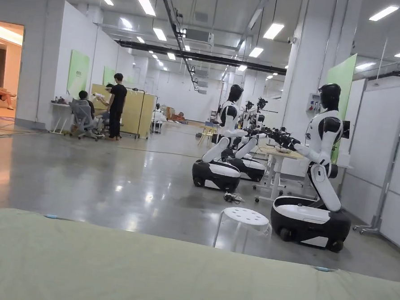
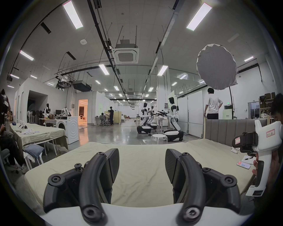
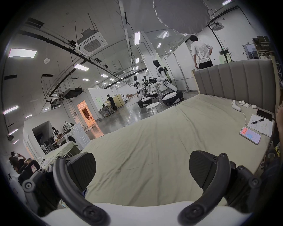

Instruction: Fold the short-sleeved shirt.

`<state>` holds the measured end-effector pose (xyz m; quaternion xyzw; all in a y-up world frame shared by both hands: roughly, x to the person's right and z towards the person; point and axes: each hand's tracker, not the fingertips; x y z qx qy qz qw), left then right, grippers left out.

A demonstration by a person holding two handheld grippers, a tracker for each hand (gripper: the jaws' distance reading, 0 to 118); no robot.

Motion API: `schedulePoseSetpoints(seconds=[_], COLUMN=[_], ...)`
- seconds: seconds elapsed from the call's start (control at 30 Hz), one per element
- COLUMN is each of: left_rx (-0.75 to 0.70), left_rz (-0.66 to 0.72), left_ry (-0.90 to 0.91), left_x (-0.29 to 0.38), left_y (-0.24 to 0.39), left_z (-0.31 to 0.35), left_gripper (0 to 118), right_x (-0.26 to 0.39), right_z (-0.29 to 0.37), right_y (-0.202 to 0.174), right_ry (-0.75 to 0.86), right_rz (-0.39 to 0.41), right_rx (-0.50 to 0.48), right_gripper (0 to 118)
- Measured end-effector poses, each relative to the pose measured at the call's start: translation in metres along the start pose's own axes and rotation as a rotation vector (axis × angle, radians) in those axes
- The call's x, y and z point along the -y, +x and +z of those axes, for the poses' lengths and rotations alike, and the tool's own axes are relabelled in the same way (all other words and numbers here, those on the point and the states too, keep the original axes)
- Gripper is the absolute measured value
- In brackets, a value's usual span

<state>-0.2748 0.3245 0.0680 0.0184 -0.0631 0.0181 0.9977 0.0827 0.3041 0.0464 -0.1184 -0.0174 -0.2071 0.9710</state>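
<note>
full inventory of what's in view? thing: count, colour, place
bed sheet: 1, pale green, covering the bed
headboard: 1, grey, far right end of the bed
phone: 1, screen lit, right side of the sheet
pen: 1, dark, on white paper beside the phone
stool: 1, white, on the floor past the bed
humanoid robots: several, white and black, right of the hall
washing machine: 1, white, left
left gripper: 1, black jaws apart, above the sheet
right gripper: 1, black jaws apart, above the sheet
</note>
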Motion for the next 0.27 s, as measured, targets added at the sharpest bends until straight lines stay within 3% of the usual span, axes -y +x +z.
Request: schedulePoseSetpoints(seconds=[0.1,0.2,0.27], left_rx=[-0.001,0.005,0.008], left_rz=[-0.001,0.001,0.003], left_ry=[-0.004,0.000,0.002], left_x=[0.0003,-0.0002,-0.0003], left_y=[0.0003,0.0010,0.0010], left_z=[-0.0008,-0.0007,-0.0009], left_gripper=[61,61,61], right_x=[0.0025,0.0021,0.0027], right_z=[-0.0002,-0.0041,-0.0051], right_y=[0.0000,-0.0036,-0.0032], right_ry=[0.009,0.005,0.010], right_rz=[-0.024,-0.012,-0.008], right_rx=[0.000,0.092,0.084], right_gripper=[118,118,118])
